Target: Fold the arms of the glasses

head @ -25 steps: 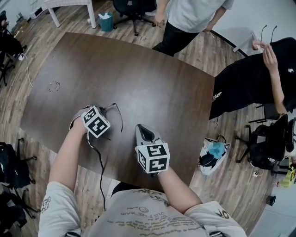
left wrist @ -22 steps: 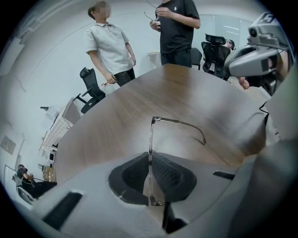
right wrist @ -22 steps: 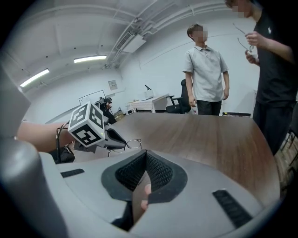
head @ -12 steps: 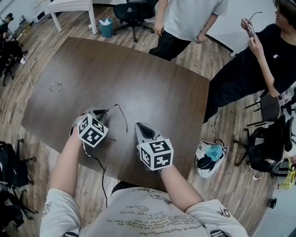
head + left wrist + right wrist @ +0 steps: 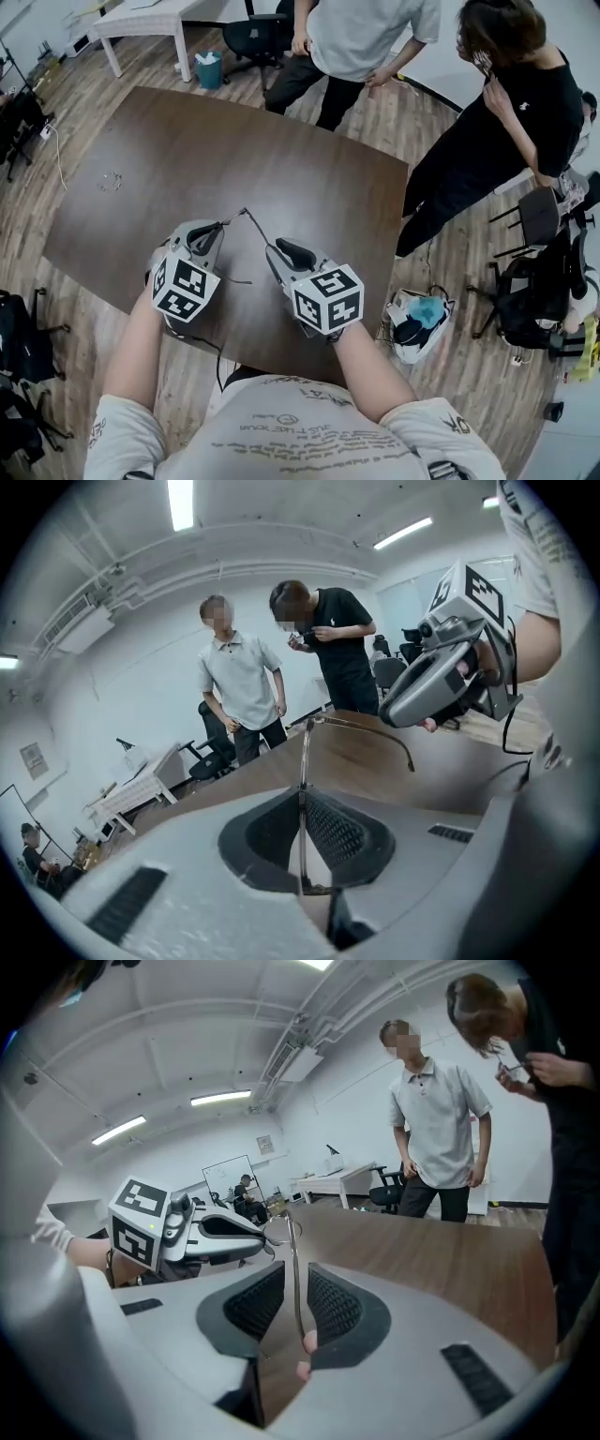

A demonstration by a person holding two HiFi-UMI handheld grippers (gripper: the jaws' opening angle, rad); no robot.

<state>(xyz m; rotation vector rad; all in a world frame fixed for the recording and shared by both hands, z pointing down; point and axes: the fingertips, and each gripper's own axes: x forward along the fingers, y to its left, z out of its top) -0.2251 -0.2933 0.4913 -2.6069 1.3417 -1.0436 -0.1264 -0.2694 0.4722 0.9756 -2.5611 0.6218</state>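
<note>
Thin wire glasses (image 5: 246,214) hang over the dark brown table (image 5: 309,178) between my two grippers. My left gripper (image 5: 217,228) is shut on the frame end. In the left gripper view the wire (image 5: 302,761) rises from the closed pads and one arm (image 5: 361,727) reaches right towards the right gripper (image 5: 441,677). My right gripper (image 5: 270,249) points at that arm's tip. In the right gripper view the arm (image 5: 294,1269) lies in a narrow gap between the jaws, and no pad visibly touches it. The left gripper (image 5: 225,1227) shows just beyond.
Two people stand at the table's far right, one in a grey shirt (image 5: 366,37), one in black (image 5: 506,122). A small wire item (image 5: 111,178) lies at the table's left. A bag (image 5: 420,319) sits on the floor at the right. Chairs stand at the back and right.
Both grippers have come closer together and moved up the table. The right gripper's jaws have reached the free arm's tip. The standing people have shifted in the view.
</note>
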